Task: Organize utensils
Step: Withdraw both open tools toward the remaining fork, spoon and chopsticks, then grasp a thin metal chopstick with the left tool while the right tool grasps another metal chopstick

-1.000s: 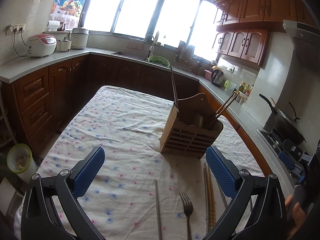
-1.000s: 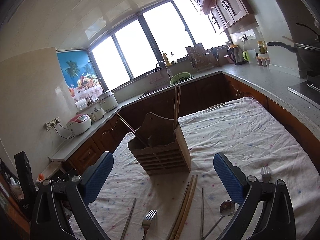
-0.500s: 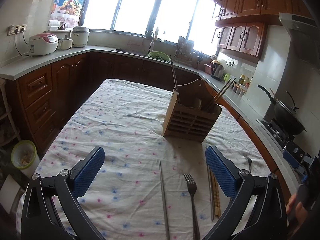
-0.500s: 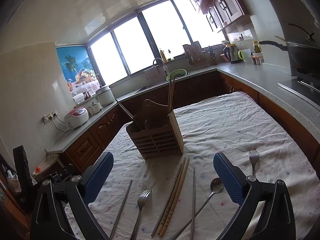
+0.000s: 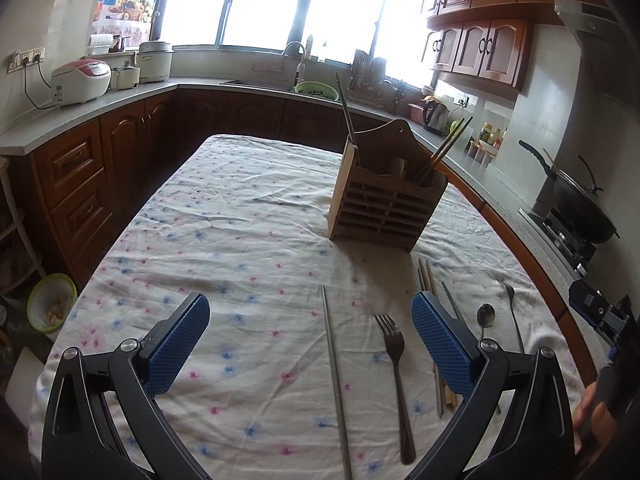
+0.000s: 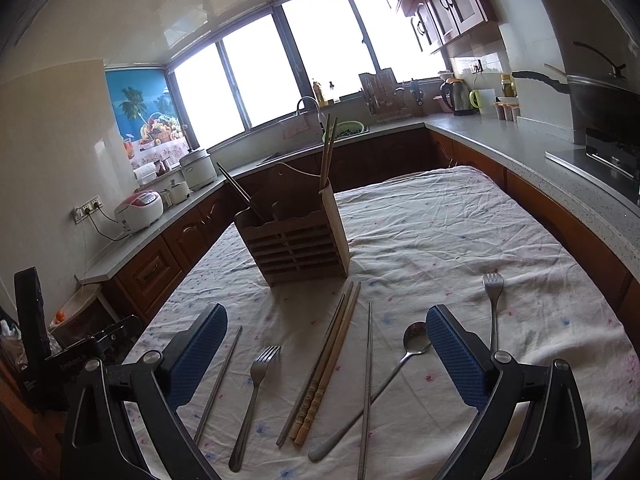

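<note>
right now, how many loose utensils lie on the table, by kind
forks: 2
spoons: 1
chopsticks: 5
total: 8

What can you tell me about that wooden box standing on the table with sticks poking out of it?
The wooden utensil holder stands upright on the flowered tablecloth, beyond the loose cutlery. It looks like light brown wood, with a slatted front, plain side boards and a taller arched back panel with a small hole. Inside it seems divided into compartments. Chopsticks lean out of it at both ends. Neither gripper touches it.
</note>
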Available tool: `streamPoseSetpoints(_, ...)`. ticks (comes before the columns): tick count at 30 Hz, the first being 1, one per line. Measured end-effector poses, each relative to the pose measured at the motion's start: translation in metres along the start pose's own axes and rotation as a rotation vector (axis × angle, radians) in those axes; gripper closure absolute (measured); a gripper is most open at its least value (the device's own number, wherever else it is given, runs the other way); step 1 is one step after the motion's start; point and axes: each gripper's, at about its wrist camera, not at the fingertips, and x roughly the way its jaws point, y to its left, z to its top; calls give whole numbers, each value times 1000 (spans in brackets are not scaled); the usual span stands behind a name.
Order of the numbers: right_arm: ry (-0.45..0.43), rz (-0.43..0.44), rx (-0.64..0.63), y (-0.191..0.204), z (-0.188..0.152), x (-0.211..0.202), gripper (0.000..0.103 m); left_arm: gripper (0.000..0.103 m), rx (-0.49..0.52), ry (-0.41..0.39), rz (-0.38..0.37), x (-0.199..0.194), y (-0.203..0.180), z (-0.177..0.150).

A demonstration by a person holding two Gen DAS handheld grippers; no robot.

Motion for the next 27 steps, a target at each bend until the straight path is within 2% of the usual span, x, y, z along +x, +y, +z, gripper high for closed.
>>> streamPoseSetpoints(6,24,-6,-5,0,-6,9,4,0,6,22,13,9,1,-3)
streamPoseSetpoints(11,49,-10,-1,-3,-9,17,11,0,14,50,18,19,1,-6)
streamPoseSetpoints(15,78,-15,2,-5,-12,26,22,0,23,68,17,27,0,-8)
streamPoseSetpoints(24,125,-20,4,-8,-15,42,29,5,49,120,12,48,-4,-7)
streamPoseSetpoints(27,144,-19,4,-9,-14,50,32,11,69,157,11,60,-7,-8)
